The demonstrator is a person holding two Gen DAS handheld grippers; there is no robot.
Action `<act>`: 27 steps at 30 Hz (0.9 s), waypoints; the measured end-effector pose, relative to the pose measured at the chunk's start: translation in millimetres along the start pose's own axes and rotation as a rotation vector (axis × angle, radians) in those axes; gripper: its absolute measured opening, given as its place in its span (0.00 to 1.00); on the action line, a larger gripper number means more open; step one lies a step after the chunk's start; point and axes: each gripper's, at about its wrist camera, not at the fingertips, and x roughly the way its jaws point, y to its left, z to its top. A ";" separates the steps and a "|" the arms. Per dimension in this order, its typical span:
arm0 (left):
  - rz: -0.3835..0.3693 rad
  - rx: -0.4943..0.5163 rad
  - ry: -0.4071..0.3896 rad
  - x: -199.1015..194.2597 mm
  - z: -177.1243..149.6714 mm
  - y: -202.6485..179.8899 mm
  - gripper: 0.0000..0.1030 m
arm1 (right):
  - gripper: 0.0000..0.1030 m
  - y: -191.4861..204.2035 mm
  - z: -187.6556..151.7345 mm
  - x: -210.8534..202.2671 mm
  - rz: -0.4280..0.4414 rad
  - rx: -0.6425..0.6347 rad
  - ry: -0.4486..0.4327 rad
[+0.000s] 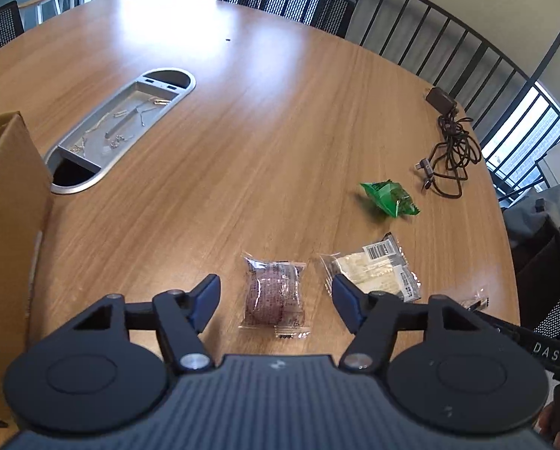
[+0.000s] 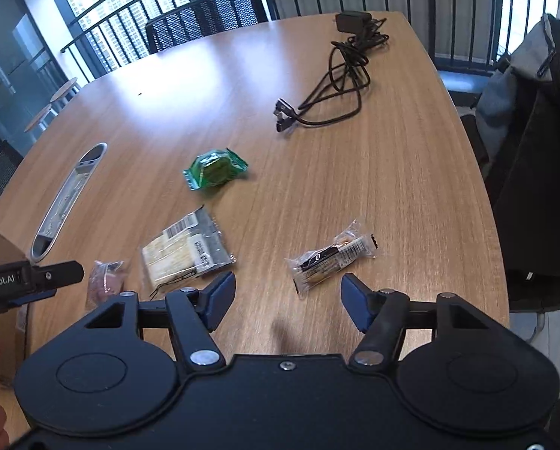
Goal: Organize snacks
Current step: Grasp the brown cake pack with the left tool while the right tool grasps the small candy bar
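The left gripper [image 1: 276, 294] hangs low with its blue-padded jaws spread wide, gripping nothing. The right gripper [image 2: 287, 292] is likewise wide open and empty, set to the right of the left one, both pointing toward the far side.

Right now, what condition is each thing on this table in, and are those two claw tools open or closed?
Left gripper: open, empty.
Right gripper: open, empty.
Purple snack: sealed, lying flat between the left fingers.
Pale cracker pack: sealed, flat.
Green snack: sealed, crumpled.
Dark bar pack: sealed, flat.
Cardboard box: upright; inside hidden.
Black cable: loosely coiled, unplugged.
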 end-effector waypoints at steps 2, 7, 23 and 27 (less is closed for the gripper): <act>0.001 0.001 0.014 8.0 0.6 -1.9 0.60 | 0.59 -3.3 1.6 8.0 -0.002 0.025 0.016; 0.008 0.010 0.037 21.2 1.7 -4.9 0.57 | 0.56 -12.0 8.9 22.3 -0.006 0.106 0.042; 0.044 0.010 0.077 36.8 -0.9 -5.8 0.33 | 0.19 -5.8 20.9 40.0 -0.084 0.031 0.084; 0.038 0.007 0.072 29.9 -1.2 -3.2 0.32 | 0.18 -1.4 17.5 29.6 -0.069 0.020 0.072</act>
